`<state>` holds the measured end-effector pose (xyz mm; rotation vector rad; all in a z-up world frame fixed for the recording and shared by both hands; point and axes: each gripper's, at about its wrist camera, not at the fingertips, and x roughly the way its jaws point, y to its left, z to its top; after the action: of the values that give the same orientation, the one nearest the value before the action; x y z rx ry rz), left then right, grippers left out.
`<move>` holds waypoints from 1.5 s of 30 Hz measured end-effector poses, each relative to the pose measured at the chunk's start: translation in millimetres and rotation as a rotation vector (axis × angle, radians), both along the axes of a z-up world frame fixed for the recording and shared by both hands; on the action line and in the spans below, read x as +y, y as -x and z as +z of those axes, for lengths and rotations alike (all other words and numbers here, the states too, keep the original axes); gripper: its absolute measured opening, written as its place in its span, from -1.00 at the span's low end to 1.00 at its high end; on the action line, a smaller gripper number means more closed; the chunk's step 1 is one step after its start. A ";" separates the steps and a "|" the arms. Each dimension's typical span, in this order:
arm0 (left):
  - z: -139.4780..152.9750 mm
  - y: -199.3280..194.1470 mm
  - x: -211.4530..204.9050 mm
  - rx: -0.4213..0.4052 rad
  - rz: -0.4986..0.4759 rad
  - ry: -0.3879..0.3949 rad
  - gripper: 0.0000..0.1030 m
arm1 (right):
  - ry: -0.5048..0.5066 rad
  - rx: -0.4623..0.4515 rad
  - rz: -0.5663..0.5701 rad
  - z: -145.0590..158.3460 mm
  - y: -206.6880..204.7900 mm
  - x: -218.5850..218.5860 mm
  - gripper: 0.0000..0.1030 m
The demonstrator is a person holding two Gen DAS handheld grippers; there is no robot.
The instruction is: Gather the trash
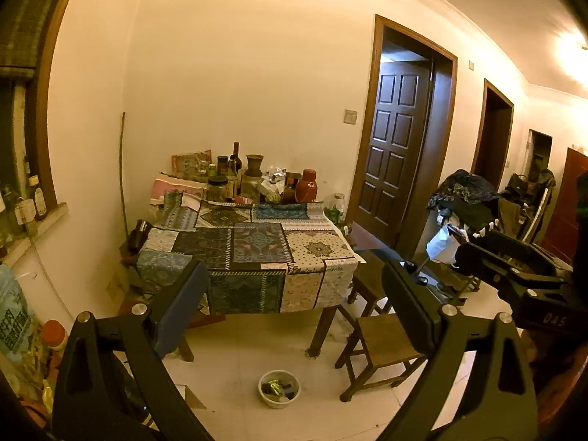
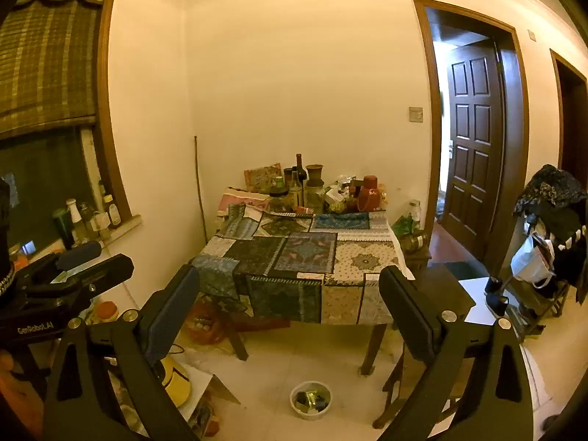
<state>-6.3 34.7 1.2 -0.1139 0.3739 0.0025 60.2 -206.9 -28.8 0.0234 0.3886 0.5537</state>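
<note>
A small white bowl (image 1: 279, 388) with bits of trash in it sits on the pale floor in front of the table; it also shows in the right wrist view (image 2: 311, 400). My left gripper (image 1: 294, 283) is open and empty, held high and well back from the table. My right gripper (image 2: 290, 286) is open and empty too, at about the same height. The right gripper's body shows at the right of the left wrist view (image 1: 514, 268). The left gripper's body shows at the left of the right wrist view (image 2: 73, 275).
A table with a patchwork cloth (image 1: 253, 246) stands against the wall, with bottles, jars and a red flask (image 1: 307, 185) at its back. A wooden stool (image 1: 382, 349) stands right of it. A cluttered windowsill (image 2: 84, 220) is on the left, an open door (image 2: 474, 147) on the right.
</note>
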 end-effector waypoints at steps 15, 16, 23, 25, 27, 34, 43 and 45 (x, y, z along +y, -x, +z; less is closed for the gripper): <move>1.6 6.7 -6.3 0.014 -0.007 -0.006 0.86 | 0.007 0.019 -0.011 -2.1 15.1 -3.0 0.89; 1.4 7.4 -6.3 0.015 -0.008 -0.005 0.86 | 0.006 0.022 -0.011 -1.9 15.3 -3.5 0.89; -1.5 2.0 -5.0 0.020 -0.020 -0.005 0.86 | 0.005 0.029 -0.013 -0.6 14.0 -3.5 0.89; -1.6 -0.2 -4.0 0.020 -0.021 -0.005 0.87 | 0.005 0.030 -0.014 -0.1 14.6 -4.2 0.89; -1.9 -1.7 -3.0 0.020 -0.023 -0.005 0.87 | 0.005 0.028 -0.012 -0.2 14.3 -4.4 0.89; -2.3 -2.7 -4.8 0.019 -0.027 -0.005 0.87 | 0.010 0.030 -0.008 -0.6 15.1 -2.3 0.89; -2.6 -5.7 -3.1 0.022 -0.030 -0.002 0.87 | 0.004 0.032 -0.010 -0.8 14.1 -0.4 0.89; -2.4 -6.6 -1.9 0.021 -0.032 0.002 0.87 | 0.005 0.032 -0.010 -0.5 14.1 -0.7 0.89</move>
<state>0.3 32.8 -1.1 -0.1099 0.3965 -0.0281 46.0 -207.6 -29.2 0.0289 0.4207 0.5430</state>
